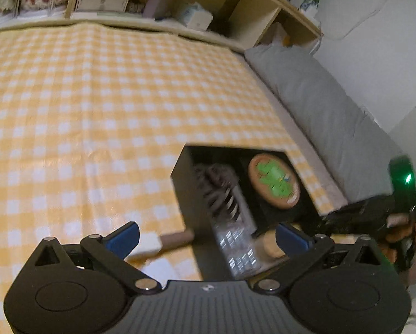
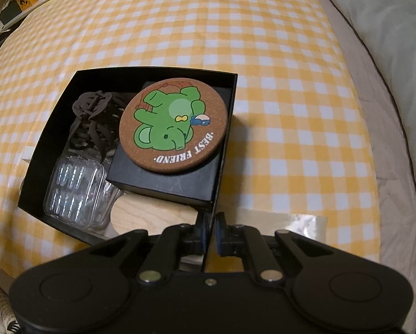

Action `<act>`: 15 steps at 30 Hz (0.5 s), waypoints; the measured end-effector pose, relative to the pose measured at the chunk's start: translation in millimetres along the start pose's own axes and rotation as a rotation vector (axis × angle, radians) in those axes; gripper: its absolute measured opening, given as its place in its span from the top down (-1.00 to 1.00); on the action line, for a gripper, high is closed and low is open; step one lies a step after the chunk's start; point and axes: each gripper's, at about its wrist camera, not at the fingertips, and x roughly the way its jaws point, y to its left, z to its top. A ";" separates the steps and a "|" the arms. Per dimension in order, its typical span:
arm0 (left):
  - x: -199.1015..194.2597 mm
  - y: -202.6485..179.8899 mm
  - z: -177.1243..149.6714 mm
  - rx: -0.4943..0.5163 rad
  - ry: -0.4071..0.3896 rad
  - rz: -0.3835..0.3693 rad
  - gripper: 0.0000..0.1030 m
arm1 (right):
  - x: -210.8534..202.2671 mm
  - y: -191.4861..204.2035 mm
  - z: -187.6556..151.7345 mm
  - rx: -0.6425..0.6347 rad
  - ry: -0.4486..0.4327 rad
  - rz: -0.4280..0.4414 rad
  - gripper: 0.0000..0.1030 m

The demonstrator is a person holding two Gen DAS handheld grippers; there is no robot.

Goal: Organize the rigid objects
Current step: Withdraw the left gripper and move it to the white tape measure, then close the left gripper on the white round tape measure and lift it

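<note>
A bed-like surface spread with a yellow-and-white checked cloth [image 2: 263,41] carries everything here, with a wooden shelf unit [image 1: 158,2] along its far edge and a grey pillow [image 1: 319,100] down its right edge. Near the front edge of the cloth sits an open black box [image 2: 49,139]. Inside it a round cork coaster [image 2: 174,123] printed with a green elephant lies flat on a smaller black box [image 2: 163,178] in the right half; a dark wooden slatted piece [image 2: 94,117] fills the far left corner, a clear plastic case [image 2: 74,189] lies in front of that, and a pale wooden disc [image 2: 152,214] lies at the near wall.

The right gripper [image 2: 211,233] is pinched narrow on the box's near right wall, steadying it. The left gripper [image 1: 205,236] stands spread wide with nothing between its blue pads [image 1: 124,236], hovering over the box's left wall.

Still outside the box, a wooden-handled piece with a pale block end [image 1: 163,243] lies on the cloth just left of the left wall. Its long axis runs roughly across the left wrist view, block end to the left, handle end toward the box. It sits just ahead of the left gripper's left pad, so the free left hand is plainly the nearer one; closing across the handle's narrow width looks like the sensible approach
</note>
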 end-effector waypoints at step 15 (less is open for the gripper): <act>46.1 7.3 -44.1 0.189 0.161 0.073 -0.58 | 2.4 2.8 -0.3 -0.023 0.017 -0.015 0.86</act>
